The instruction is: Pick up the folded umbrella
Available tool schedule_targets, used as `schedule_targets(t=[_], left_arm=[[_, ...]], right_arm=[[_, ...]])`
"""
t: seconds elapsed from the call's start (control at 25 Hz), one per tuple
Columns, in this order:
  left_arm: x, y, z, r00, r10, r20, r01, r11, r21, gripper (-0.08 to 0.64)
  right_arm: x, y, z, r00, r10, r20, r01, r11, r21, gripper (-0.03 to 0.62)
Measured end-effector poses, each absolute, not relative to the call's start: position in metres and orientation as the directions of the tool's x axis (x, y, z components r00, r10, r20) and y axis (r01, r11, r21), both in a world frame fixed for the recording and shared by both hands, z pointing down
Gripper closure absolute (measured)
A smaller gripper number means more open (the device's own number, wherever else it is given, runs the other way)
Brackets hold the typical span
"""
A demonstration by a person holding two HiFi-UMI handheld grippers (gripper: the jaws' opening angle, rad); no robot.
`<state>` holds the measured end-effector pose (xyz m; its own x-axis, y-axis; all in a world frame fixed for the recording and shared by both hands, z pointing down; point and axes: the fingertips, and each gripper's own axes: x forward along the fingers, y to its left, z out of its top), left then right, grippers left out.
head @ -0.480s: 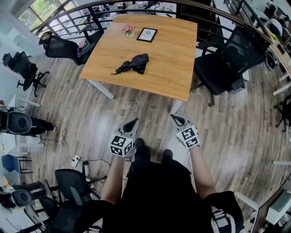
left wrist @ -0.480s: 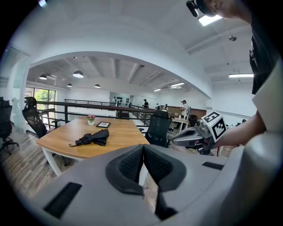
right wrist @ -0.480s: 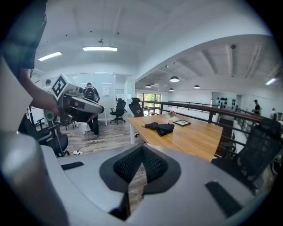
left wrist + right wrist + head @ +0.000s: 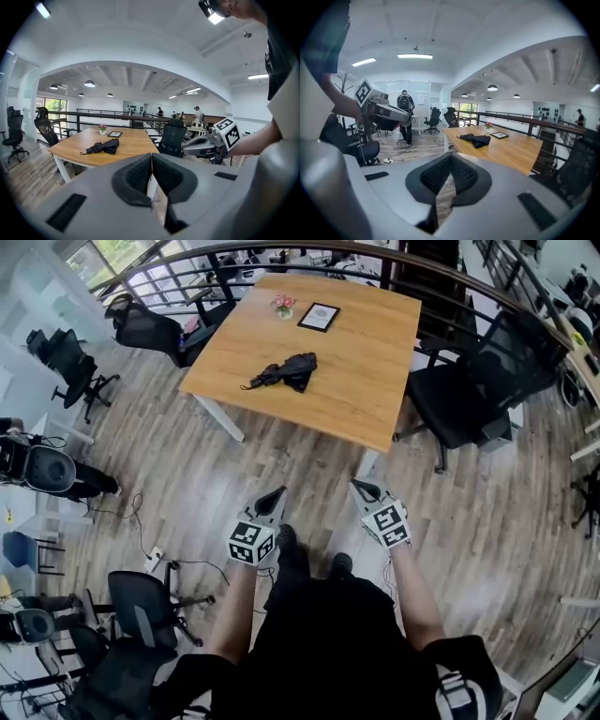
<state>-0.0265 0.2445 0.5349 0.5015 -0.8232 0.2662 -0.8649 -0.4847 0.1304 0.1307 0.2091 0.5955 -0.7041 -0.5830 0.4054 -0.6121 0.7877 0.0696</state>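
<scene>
A black folded umbrella (image 4: 286, 371) lies on the wooden table (image 4: 366, 390), left of its middle, and also shows as the umbrella (image 4: 103, 147) and the umbrella (image 4: 474, 139) in the two gripper views. My left gripper (image 4: 274, 496) and right gripper (image 4: 361, 487) are held side by side over the floor, well short of the table's near edge. Both are shut with nothing between their jaws. In the left gripper view the right gripper (image 4: 199, 147) shows at the right; in the right gripper view the left gripper (image 4: 386, 112) shows at the left.
A small flower pot (image 4: 283, 305) and a framed picture (image 4: 319, 316) stand at the table's far end. Black office chairs (image 4: 478, 390) stand right of the table, with more chairs (image 4: 150, 329) at left. A railing (image 4: 309, 254) runs behind. Cables (image 4: 155, 554) lie on the floor.
The table and umbrella sit slightly further right and higher in the head view than before. Both grippers keep their places and stay shut.
</scene>
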Motion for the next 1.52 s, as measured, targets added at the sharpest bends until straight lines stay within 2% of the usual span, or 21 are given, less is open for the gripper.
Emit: schedule_targets(t=[0.2, 0.28, 0.48, 0.72, 0.8, 0.92, 0.96, 1.12, 1.52], left_arm=[[-0.024, 0.250, 0.532, 0.499, -0.828, 0.255, -0.867, -0.482, 0.130, 0.537], [-0.027, 0.253, 0.534, 0.502, -0.827, 0.252, -0.865, -0.483, 0.138, 0.537], [-0.032, 0.247, 0.529, 0.495, -0.841, 0.219, -0.868, -0.470, 0.159, 0.535], [-0.044, 0.236, 0.528, 0.500, -0.843, 0.198, -0.864, -0.471, 0.177, 0.532], [-0.051, 0.229, 0.528, 0.500, -0.844, 0.194, -0.864, -0.471, 0.178, 0.508], [-0.059, 0.218, 0.525, 0.512, -0.841, 0.177, -0.856, -0.480, 0.194, 0.403], [-0.062, 0.214, 0.523, 0.517, -0.839, 0.169, -0.852, -0.485, 0.199, 0.394], [-0.075, 0.198, 0.519, 0.536, -0.829, 0.161, -0.840, -0.503, 0.202, 0.370], [-0.121, 0.150, 0.527, 0.572, -0.800, 0.178, -0.817, -0.539, 0.204, 0.345]], right_arm=[[0.128, 0.214, 0.589, -0.729, -0.568, 0.382, -0.593, 0.803, 0.064, 0.577], [0.121, 0.220, 0.585, -0.754, -0.543, 0.371, -0.565, 0.823, 0.056, 0.533], [0.118, 0.218, 0.581, -0.758, -0.535, 0.373, -0.554, 0.830, 0.064, 0.503], [0.111, 0.210, 0.581, -0.746, -0.547, 0.379, -0.568, 0.820, 0.065, 0.434], [0.107, 0.205, 0.584, -0.740, -0.553, 0.383, -0.576, 0.815, 0.065, 0.399], [0.098, 0.195, 0.582, -0.736, -0.555, 0.389, -0.580, 0.812, 0.061, 0.318], [0.095, 0.191, 0.581, -0.734, -0.556, 0.389, -0.582, 0.811, 0.060, 0.305], [0.081, 0.176, 0.581, -0.725, -0.572, 0.384, -0.599, 0.798, 0.058, 0.280], [0.030, 0.134, 0.582, -0.712, -0.592, 0.377, -0.628, 0.778, 0.036, 0.278]])
